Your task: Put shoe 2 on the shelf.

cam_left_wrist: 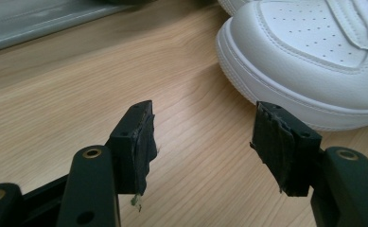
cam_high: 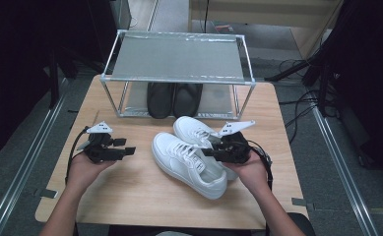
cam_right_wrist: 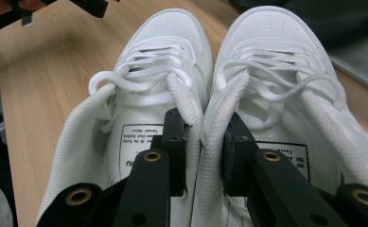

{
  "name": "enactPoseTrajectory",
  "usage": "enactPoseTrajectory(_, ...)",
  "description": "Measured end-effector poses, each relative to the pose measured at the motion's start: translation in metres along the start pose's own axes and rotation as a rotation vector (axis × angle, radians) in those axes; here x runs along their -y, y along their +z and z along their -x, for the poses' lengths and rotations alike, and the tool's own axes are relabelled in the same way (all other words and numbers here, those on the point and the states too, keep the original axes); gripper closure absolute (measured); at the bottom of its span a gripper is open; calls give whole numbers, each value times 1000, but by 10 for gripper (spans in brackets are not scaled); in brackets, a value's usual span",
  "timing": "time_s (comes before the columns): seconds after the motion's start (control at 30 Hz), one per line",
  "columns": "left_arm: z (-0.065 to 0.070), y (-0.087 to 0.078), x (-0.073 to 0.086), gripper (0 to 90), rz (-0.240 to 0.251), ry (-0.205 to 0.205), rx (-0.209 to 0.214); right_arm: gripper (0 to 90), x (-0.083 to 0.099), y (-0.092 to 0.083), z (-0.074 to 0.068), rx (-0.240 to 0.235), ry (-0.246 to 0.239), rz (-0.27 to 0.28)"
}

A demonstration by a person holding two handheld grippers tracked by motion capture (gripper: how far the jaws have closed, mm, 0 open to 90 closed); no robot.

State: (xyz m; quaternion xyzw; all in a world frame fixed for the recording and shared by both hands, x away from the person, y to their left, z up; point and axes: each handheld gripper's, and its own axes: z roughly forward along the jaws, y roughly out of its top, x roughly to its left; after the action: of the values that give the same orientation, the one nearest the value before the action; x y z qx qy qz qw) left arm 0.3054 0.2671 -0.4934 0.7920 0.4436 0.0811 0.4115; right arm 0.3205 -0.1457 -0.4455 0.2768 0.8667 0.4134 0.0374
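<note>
Two white sneakers lie side by side in the middle of the wooden table (cam_high: 130, 196), the nearer one (cam_high: 186, 164) in front of the farther one (cam_high: 194, 129). My right gripper (cam_high: 207, 150) is at their heel ends. In the right gripper view its jaws (cam_right_wrist: 205, 137) pinch the two inner collars together, one shoe (cam_right_wrist: 158, 56) on each side (cam_right_wrist: 276, 52). My left gripper (cam_high: 126, 146) hovers left of the shoes, open and holding nothing. In the left gripper view its jaws (cam_left_wrist: 203, 125) stand apart over bare wood, with a white toe (cam_left_wrist: 309, 52) just beyond the right jaw.
A metal-framed shoe rack (cam_high: 176, 56) with a grey top shelf stands at the table's far edge. A pair of black shoes (cam_high: 174, 98) sits on its lower shelf. Bare wood lies between my hands and the table's near edge.
</note>
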Motion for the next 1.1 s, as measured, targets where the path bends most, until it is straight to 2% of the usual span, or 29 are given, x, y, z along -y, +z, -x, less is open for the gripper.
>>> enactPoseTrajectory(0.03, 0, 0, 0, 399, 0, 0, 0, 766, 0, 0, 0, 0, 0, 0)
enactPoseTrajectory(0.07, -3, -5, 3, 396, 2, -14, -3, 766, -7, 2, 2, -26, -36, -5)
enactPoseTrajectory(0.13, -5, -9, 5, 395, 6, -21, -8, 766, -8, 2, 3, -33, -49, -8)
enactPoseTrajectory(0.17, -7, -13, 8, 394, 9, -28, -14, 767, -14, 3, 5, -60, -62, -10)
enactPoseTrajectory(0.3, -13, -20, 12, 394, 24, -44, -28, 768, -23, 2, 11, -113, -64, -17)
enactPoseTrajectory(0.43, -18, -23, 13, 395, 32, -63, -34, 767, -36, 3, 18, -163, -105, -30)
enactPoseTrajectory(0.57, -20, -24, 13, 395, 33, -61, -39, 768, -48, 5, 21, -191, -120, -58)
enactPoseTrajectory(0.6, -21, -24, 14, 395, 39, -61, -46, 769, -59, 7, 24, -211, -119, -69)
enactPoseTrajectory(0.7, -22, -26, 14, 394, 43, -59, -42, 769, -70, 5, 25, -227, -125, -69)
enactPoseTrajectory(0.9, -27, -31, 18, 394, 42, -61, -64, 768, -104, -12, 15, -252, -189, -40)
enactPoseTrajectory(1.1, -29, -32, 19, 394, 41, -67, -68, 767, -136, -30, 3, -268, -208, -6)
